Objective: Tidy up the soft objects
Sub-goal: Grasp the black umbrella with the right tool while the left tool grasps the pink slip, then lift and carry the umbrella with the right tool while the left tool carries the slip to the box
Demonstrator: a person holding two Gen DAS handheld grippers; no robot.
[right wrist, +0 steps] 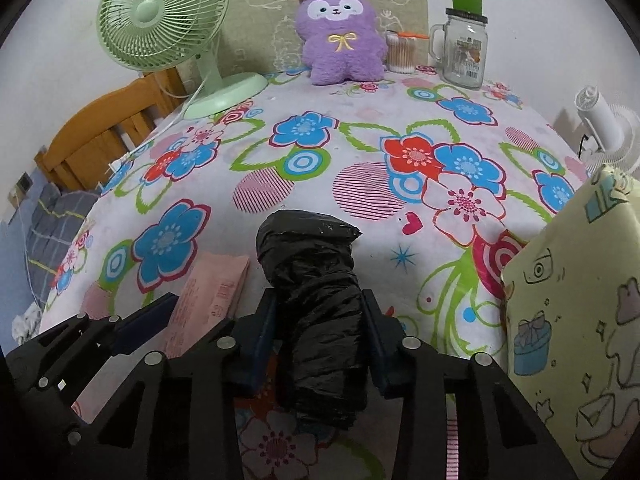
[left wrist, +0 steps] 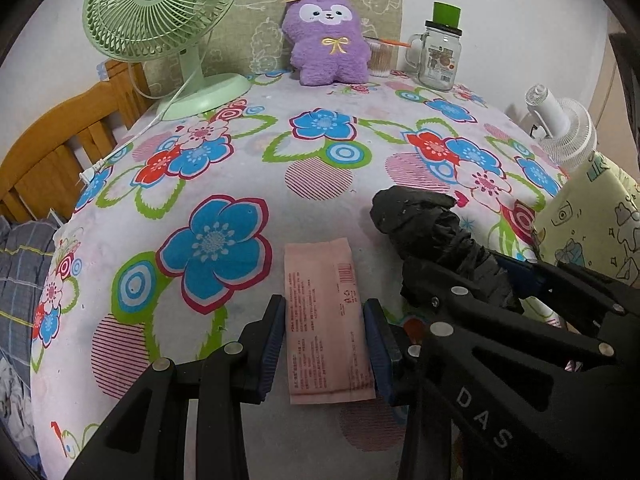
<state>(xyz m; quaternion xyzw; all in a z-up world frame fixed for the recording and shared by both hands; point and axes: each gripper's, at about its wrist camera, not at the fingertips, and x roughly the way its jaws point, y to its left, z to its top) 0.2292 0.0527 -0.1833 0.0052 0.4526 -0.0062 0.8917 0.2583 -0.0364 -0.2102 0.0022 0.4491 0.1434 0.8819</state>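
Glass jar [left wrist: 437, 60] with a handle and a black lid stands at the upper right of the left wrist view, near the table's far edge; a green block sits on its lid, and what is inside cannot be told beyond a printed label. Just left of it, a clear tub [right wrist: 401, 54] is packed with cotton swabs. A yellow cartoon-print box [right wrist: 576, 320] fills the right edge of the right wrist view; its contents are hidden.

At the lower centre of the left wrist view, the left gripper [left wrist: 325, 346] has its jaws apart, straddling a pink flat packet [left wrist: 326, 324] that lies on the floral tablecloth [left wrist: 224, 184]; the blue pads sit just beside the packet's long edges, and contact cannot be told.

In the lower centre of the right wrist view, the right gripper [right wrist: 320, 344] is clamped on a black plastic bag roll [right wrist: 316, 300], both pads pressing its sides, its crumpled end pointing up-frame.

A purple plush toy [left wrist: 326, 40] sits upright at top centre, with a green fan [left wrist: 160, 16] at the upper left.
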